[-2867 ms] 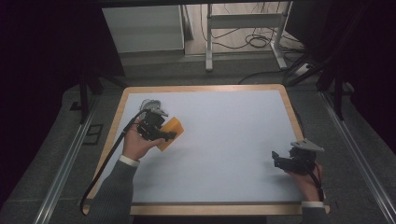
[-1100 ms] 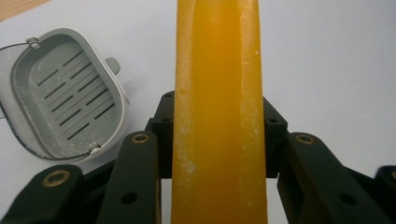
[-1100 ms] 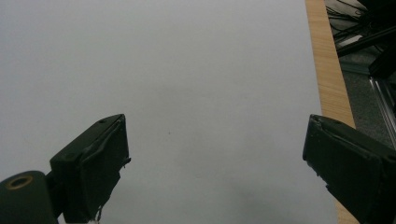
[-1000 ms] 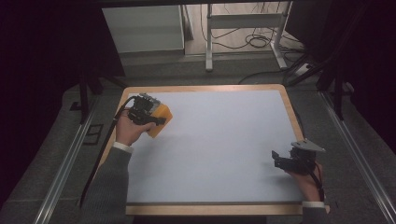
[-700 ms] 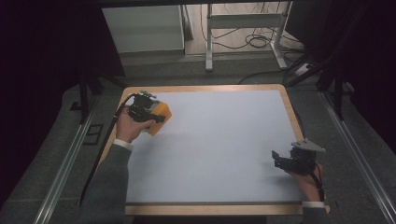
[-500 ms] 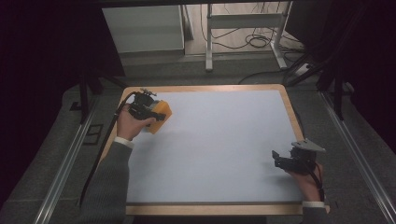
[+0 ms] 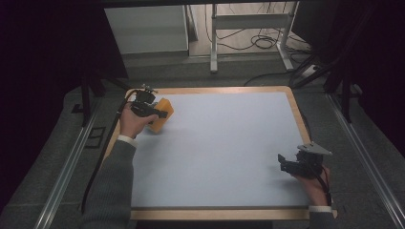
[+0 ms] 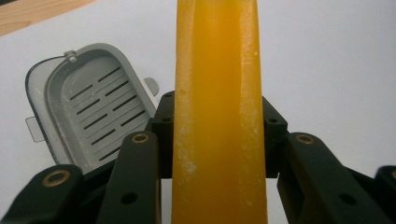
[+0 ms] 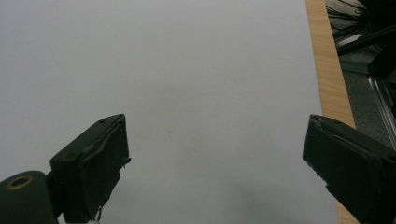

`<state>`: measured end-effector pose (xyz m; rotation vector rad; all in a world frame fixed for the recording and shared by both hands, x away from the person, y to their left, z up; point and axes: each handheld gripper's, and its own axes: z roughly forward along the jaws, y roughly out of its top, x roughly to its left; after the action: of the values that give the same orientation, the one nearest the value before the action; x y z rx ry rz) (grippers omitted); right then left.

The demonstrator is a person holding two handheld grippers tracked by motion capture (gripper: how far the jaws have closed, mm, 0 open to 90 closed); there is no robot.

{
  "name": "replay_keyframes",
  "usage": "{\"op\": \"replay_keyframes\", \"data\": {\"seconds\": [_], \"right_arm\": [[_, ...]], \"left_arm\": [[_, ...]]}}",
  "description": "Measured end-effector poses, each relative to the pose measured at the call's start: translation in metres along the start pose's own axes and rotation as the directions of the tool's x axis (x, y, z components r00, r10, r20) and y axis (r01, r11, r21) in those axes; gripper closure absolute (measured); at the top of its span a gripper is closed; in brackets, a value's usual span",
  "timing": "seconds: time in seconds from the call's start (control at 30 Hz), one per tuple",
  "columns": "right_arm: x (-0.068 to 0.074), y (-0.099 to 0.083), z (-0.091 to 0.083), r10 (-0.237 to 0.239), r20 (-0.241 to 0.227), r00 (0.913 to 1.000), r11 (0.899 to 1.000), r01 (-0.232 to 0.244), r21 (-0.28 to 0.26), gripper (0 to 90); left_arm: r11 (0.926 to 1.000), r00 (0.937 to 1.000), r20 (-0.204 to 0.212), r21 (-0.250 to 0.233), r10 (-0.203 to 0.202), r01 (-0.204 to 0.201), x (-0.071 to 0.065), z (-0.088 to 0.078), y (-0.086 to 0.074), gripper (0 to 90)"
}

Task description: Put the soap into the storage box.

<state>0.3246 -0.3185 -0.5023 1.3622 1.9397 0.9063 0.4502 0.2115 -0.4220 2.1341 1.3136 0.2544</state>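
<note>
While the left hand-held gripper (image 7: pixel 160 114) clamps an orange block (image 8: pixel 217 112) at the table's (image 7: pixel 219 148) far left corner, a grey slotted lid (image 8: pixel 91 109) lies just beside. Right hand-held gripper (image 9: pixel 215 158): jaws wide, nothing between them, near right edge.

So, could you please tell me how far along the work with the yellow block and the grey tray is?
Done: the left gripper has the yellow block clamped between its jaws, near the table's far left corner. In hand: the block is held just beside the grey slotted tray, not in it. Left: probably setting the block into the tray and letting go. The right gripper rests open over bare table surface.
</note>
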Motion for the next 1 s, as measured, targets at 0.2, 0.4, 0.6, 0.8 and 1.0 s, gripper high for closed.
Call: {"op": "replay_keyframes", "data": {"seconds": [0.2,0.4,0.6,0.8,1.0], "right_arm": [[-0.002,0.000,0.000,0.005,0.003,1.0000,1.000,-0.005,0.001,7.1],[0.000,0.000,0.000,-0.003,-0.005,1.0000,1.000,0.003,-0.003,7.0],[-0.001,0.000,0.000,0.000,-0.005,1.0000,1.000,0.000,-0.003,7.1],[-0.001,0.000,0.000,0.001,-0.002,1.0000,1.000,-0.001,-0.004,7.1],[-0.001,-0.001,0.002,0.001,0.001,1.0000,1.000,-0.001,0.000,7.1]], "left_arm": [[0.9996,0.9996,-0.010,0.004,-0.027,0.027,0.011,0.002,0.005,61.1],[0.9983,0.9977,-0.036,-0.004,-0.057,0.057,0.023,0.000,0.012,61.0],[0.9957,0.9934,-0.067,-0.016,-0.092,0.092,0.032,0.002,0.015,61.0],[0.9925,0.9903,-0.066,-0.014,-0.122,0.122,0.043,0.007,0.016,61.1],[0.9887,0.9856,-0.078,-0.012,-0.150,0.150,0.054,0.012,0.017,61.1]]}}
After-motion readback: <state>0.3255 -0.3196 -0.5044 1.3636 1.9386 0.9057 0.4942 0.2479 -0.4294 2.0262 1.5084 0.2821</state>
